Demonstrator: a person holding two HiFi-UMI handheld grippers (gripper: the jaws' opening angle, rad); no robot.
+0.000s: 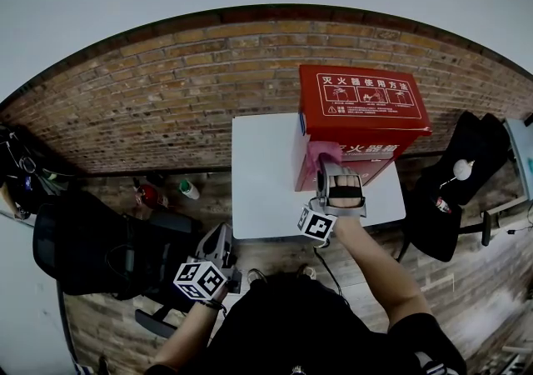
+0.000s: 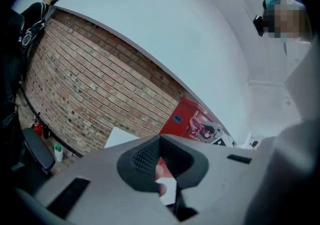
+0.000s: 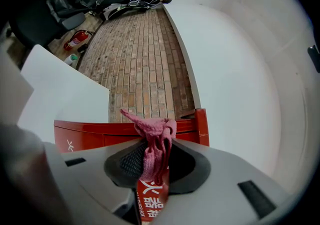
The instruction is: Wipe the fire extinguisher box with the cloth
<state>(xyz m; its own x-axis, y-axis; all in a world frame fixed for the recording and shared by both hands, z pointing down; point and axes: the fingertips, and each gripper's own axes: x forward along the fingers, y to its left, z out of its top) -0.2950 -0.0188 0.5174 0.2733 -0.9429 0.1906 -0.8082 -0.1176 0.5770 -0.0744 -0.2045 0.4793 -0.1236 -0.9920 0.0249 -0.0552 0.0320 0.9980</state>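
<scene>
A red fire extinguisher box [image 1: 360,102] with white print stands on the right half of a white table [image 1: 262,177], against a brick wall. My right gripper [image 1: 336,187] is shut on a pink cloth [image 1: 321,153] and holds it against the box's front face. In the right gripper view the pink cloth [image 3: 152,141] hangs bunched between the pads, with the red box [image 3: 90,134] right behind it. My left gripper [image 1: 215,255] hangs low, off the table's near-left corner, with its jaws together and nothing in them. The left gripper view shows the box [image 2: 181,118] and cloth [image 2: 201,126] far off.
A black office chair [image 1: 92,248] stands left of the table. A small red extinguisher [image 1: 148,194] and a green-capped bottle [image 1: 189,190] lie on the floor by the wall. A dark chair with bags [image 1: 466,169] is at the right.
</scene>
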